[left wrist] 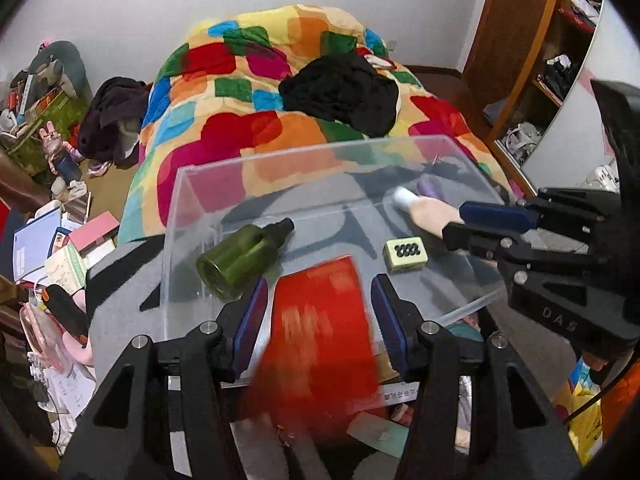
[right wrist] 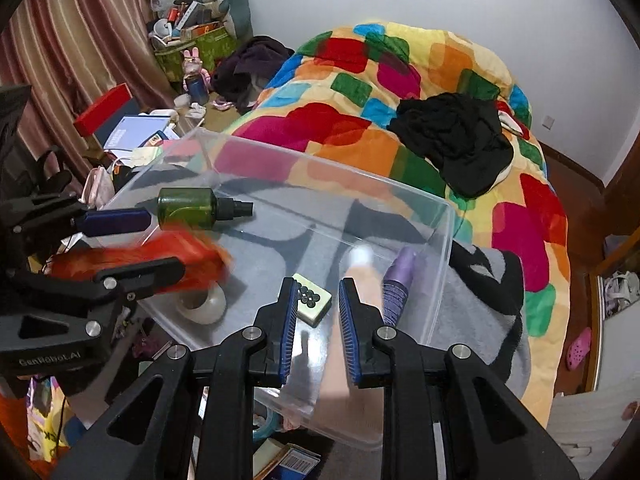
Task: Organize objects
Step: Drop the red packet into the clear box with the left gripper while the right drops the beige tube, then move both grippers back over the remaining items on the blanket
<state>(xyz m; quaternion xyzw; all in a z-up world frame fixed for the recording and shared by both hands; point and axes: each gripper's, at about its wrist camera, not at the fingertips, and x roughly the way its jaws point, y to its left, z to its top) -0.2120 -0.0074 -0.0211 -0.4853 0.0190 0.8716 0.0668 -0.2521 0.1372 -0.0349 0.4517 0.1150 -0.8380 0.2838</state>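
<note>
A clear plastic bin [left wrist: 192, 216] [right wrist: 440, 264] stands on a grey blanket at the foot of the bed. In it lie a green bottle [left wrist: 240, 254] [right wrist: 188, 206], a mahjong tile [left wrist: 405, 254] [right wrist: 314, 300], a purple item [right wrist: 398, 280] and a tape roll [right wrist: 202, 302]. My left gripper [left wrist: 320, 316] [right wrist: 132, 240] is open around a blurred red packet [left wrist: 324, 320] [right wrist: 168, 264] over the bin's near edge. My right gripper [right wrist: 318, 332] [left wrist: 460, 220] is open around a blurred pale pink tube with a white cap [right wrist: 360, 268] [left wrist: 420, 206].
A bed with a bright patchwork quilt [left wrist: 248, 92] and black clothes [left wrist: 340, 88] lies behind the bin. Books and clutter [left wrist: 60, 248] crowd the left side. A wooden wardrobe [left wrist: 532, 52] stands on the right. Loose items lie on the floor below the bin [right wrist: 288, 456].
</note>
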